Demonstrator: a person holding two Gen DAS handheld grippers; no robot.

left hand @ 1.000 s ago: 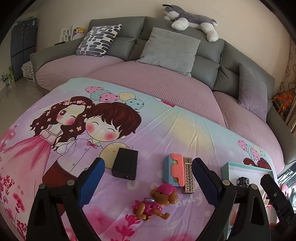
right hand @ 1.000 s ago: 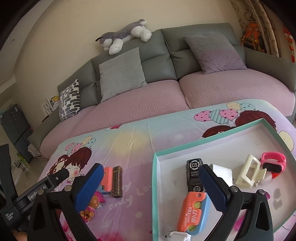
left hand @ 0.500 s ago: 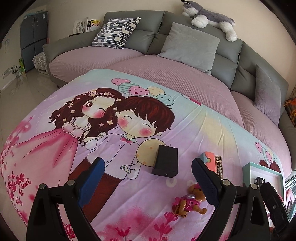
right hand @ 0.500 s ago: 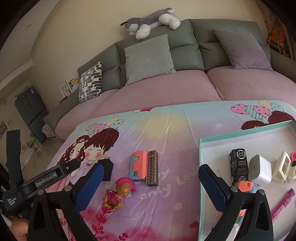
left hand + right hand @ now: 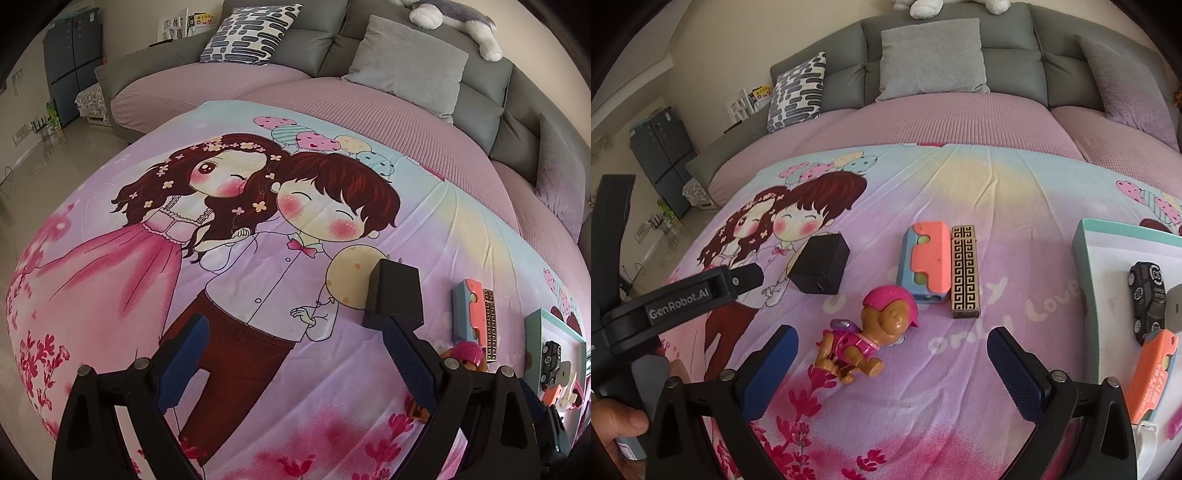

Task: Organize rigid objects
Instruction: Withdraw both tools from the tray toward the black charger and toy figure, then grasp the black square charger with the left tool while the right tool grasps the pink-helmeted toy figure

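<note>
My right gripper (image 5: pixel 890 350) is open and empty, its jaws straddling a pink toy puppy figure (image 5: pixel 871 332) lying on the cartoon blanket. Beyond it lie an orange-and-blue case (image 5: pixel 929 262), a gold-patterned black box (image 5: pixel 964 271) and a black box (image 5: pixel 820 268). A teal-rimmed white tray (image 5: pixel 1089 258) at the right holds a black toy car (image 5: pixel 1147 299) and an orange case (image 5: pixel 1150 380). My left gripper (image 5: pixel 293 350) is open and empty over bare blanket; the black box (image 5: pixel 395 295) sits just past its right finger (image 5: pixel 406 354). The left gripper's body (image 5: pixel 676 299) shows in the right wrist view.
The blanket (image 5: pixel 258 295) covers a rounded table in front of a grey sofa (image 5: pixel 942 74) with pink seat covers and cushions. A plush husky (image 5: pixel 450 18) lies on the sofa back. A dark cabinet (image 5: pixel 70 85) stands at the far left on tiled floor.
Both grippers have swung left. The tray has slid toward the right edge of both views, and the toy puppy now sits between the right gripper's fingers.
</note>
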